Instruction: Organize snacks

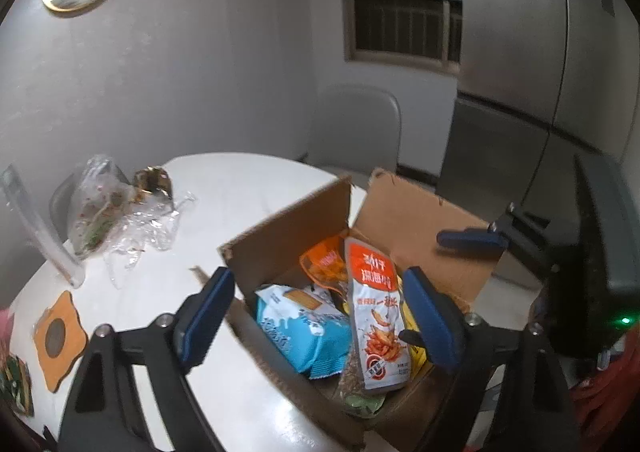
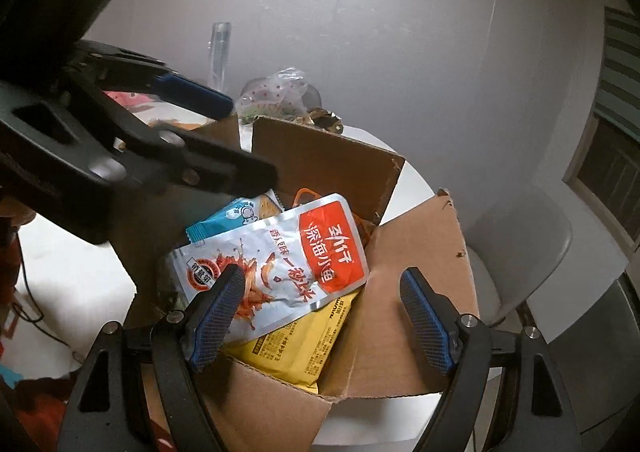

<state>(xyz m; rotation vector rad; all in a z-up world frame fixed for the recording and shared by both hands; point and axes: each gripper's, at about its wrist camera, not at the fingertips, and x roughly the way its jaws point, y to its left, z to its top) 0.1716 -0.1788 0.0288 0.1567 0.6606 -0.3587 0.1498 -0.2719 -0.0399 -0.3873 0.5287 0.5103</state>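
Both grippers were found poised over an open cardboard box (image 1: 288,236) on the white round table (image 1: 224,188). The left gripper (image 1: 316,312) was spread wide and empty, its jaws straddling the box's near-left wall. The right gripper (image 2: 320,316) was likewise spread wide and held nothing.

Inside the box, a silver-and-red fish snack pouch (image 2: 276,256) was seen lying on top, over a yellow packet (image 2: 304,348), with a blue biscuit packet (image 1: 304,332) and an orange packet (image 1: 324,264) alongside. In the right wrist view the pouch's long axis was noted running from near left to far right, its near-left end just ahead of the right gripper's left finger (image 2: 216,316); most of the pouch lay left of the gap's centre. The right gripper was judged the nearer; a small shift left would be needed to bracket the pouch across its short side.

Loose clear wrappers (image 1: 120,220) were noted at the table's far left.
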